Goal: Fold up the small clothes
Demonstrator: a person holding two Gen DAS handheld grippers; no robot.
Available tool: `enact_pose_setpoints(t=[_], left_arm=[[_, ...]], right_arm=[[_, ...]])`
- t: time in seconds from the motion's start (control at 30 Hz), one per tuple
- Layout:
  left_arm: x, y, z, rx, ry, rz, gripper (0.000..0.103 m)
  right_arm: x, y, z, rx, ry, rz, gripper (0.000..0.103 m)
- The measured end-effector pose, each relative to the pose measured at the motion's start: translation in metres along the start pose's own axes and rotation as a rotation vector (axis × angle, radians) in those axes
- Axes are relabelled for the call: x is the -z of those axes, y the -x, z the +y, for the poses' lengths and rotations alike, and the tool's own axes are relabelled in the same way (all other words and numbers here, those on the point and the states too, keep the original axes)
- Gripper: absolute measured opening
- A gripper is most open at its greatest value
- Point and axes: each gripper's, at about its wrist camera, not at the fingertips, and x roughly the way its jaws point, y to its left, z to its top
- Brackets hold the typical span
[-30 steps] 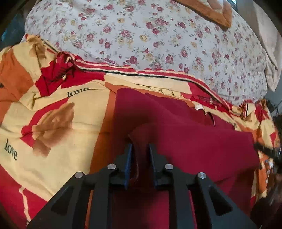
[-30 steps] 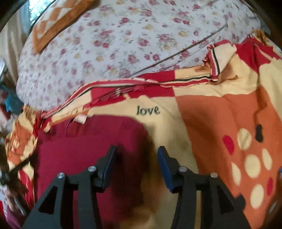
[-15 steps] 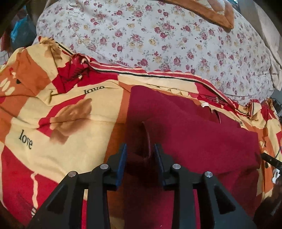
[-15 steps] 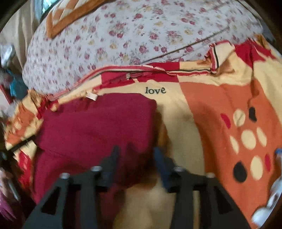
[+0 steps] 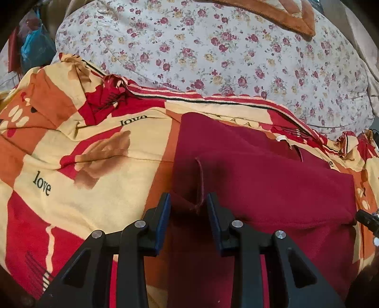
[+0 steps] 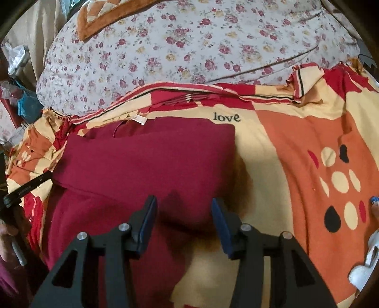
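Note:
A dark red garment point(image 5: 260, 180) lies partly folded on a red, orange and cream "love" blanket point(image 5: 71, 165). It also shows in the right wrist view point(image 6: 146, 161). My left gripper point(image 5: 188, 208) is open over the garment's left edge, where a small pinched ridge of cloth stands between the jaws, untouched. My right gripper point(image 6: 183, 213) is open and empty above the garment's right edge, near the folded corner. A white label point(image 6: 139, 119) shows at the garment's far edge.
A floral sheet point(image 5: 213, 52) covers the bed beyond the blanket. An orange-brown cushion point(image 5: 272, 14) lies at the far end. Blue bags and clutter point(image 5: 33, 49) sit off the bed's left side. The other gripper's tip point(image 6: 26, 189) shows at the left.
My left gripper opened and let go of the garment fold, which now lies down. Both grippers drew back a little. My right gripper stayed open.

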Motion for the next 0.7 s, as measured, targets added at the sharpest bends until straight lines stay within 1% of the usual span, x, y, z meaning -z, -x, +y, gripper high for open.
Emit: enact_pose_setpoints(t=[0.1,0.17,0.3,0.43,0.53,0.57,0.63,0.7], left_arm=[[0.000,-0.012,-0.001,-0.022,-0.004,0.024,0.011],[0.001,-0.014,-0.003,-0.030,-0.008,0.021,0.011],[0.003,-0.012,-0.004,-0.036,-0.022,0.024,0.011],[0.007,0.000,-0.001,-0.017,-0.010,0.033,0.011],[0.012,0.012,-0.001,-0.002,-0.010,0.031,0.011],[0.015,0.016,-0.001,0.001,-0.010,0.027,0.011],[0.021,0.025,0.000,0.011,-0.004,0.024,0.011],[0.028,0.033,0.001,0.024,0.004,0.027,0.011]], right_arm=[[0.001,-0.016,-0.002,0.042,0.006,0.035,0.050],[0.002,-0.025,-0.007,0.065,0.003,0.059,0.050],[0.006,-0.020,-0.014,0.047,-0.028,0.060,0.051],[0.015,-0.002,-0.013,0.002,-0.015,0.067,0.053],[0.027,0.014,-0.008,-0.052,0.004,0.065,0.059],[0.032,0.017,-0.005,-0.083,0.003,0.071,0.061],[0.040,0.014,0.000,-0.131,0.005,0.097,0.061],[0.049,0.004,0.003,-0.133,-0.002,0.118,0.059]])
